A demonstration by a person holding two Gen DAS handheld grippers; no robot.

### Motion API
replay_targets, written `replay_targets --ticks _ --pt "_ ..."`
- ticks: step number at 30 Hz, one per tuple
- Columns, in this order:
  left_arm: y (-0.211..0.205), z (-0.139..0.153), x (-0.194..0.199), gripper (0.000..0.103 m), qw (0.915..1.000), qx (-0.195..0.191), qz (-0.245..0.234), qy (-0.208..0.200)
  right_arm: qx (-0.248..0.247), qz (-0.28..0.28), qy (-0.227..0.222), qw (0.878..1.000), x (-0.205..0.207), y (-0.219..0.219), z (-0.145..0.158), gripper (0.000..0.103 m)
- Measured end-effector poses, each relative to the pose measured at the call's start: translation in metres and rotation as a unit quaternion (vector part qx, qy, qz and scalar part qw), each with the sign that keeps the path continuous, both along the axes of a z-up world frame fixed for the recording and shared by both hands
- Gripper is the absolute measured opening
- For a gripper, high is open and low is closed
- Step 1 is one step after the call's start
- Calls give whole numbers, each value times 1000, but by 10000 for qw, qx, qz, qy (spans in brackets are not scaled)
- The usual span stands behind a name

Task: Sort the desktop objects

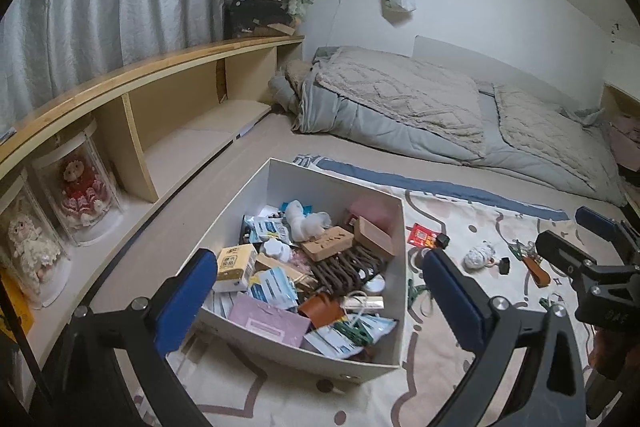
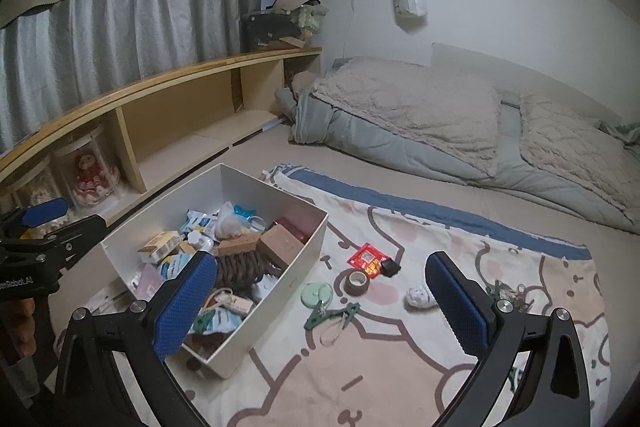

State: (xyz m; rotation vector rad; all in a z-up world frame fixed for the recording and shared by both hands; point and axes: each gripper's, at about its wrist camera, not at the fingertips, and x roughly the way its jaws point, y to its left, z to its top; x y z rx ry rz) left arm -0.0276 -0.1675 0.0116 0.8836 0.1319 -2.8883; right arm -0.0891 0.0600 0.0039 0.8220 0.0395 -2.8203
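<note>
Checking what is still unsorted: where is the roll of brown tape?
In the right wrist view the roll of brown tape lies on the patterned blanket, right of the white box, just below the red card.

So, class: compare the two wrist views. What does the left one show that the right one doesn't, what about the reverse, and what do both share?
Only the left wrist view shows the cream-dressed doll clearly in its case.

Only the right wrist view shows the tape roll and the round green tag on the blanket.

Both show the full white box, the red packet, the red-dressed doll, the bedding, and each open tool: left, right.
</note>
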Motion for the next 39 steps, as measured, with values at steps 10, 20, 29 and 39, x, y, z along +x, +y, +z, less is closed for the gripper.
replay_targets --ticks 10,20,29,39 --pt "24 -4 23 103 9998 -67 -169 -32 67 11 32 10000 30 18 -2 103" --pt "35 -14 40 103 9996 -197 -194 -65 163 141 -39 9998 50 24 -13 103" --pt "38 -16 47 103 9995 -198 -226 -48 271 199 39 9994 59 24 -13 103" --pt "40 -16 51 103 9994 -178 -308 -42 247 141 -76 9996 55 27 -20 103"
